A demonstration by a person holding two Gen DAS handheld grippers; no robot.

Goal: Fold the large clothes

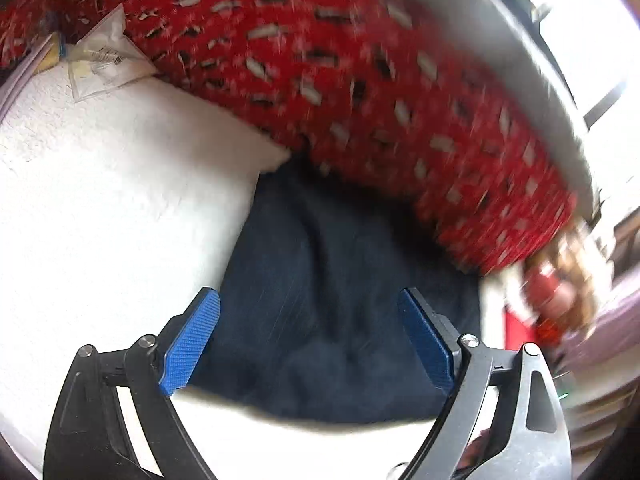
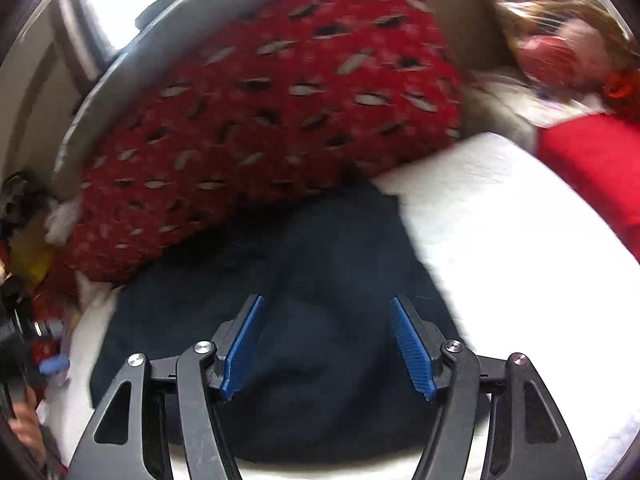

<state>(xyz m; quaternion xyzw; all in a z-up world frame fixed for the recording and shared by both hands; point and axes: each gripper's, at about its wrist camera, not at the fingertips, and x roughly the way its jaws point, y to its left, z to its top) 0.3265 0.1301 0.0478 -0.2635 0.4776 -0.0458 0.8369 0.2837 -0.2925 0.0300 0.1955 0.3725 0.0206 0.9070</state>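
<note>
A dark navy garment (image 1: 320,280) lies bunched on a white bed surface (image 1: 100,200), its far edge against a red patterned cushion (image 1: 320,60). My left gripper (image 1: 310,300) hovers over the garment with its blue pads (image 1: 192,340) wide apart and nothing between them. In the right wrist view the same navy garment (image 2: 320,260) spreads below my right gripper (image 2: 326,308). Its blue pads (image 2: 240,352) also stand apart, clear of the cloth. Both views are motion-blurred.
The red cushion (image 2: 280,120) leans on a grey headboard (image 2: 120,72). A clear plastic packet (image 1: 104,56) lies at the far left of the bed. A doll with brown hair (image 2: 560,40) and a red cloth (image 2: 600,168) sit at the right.
</note>
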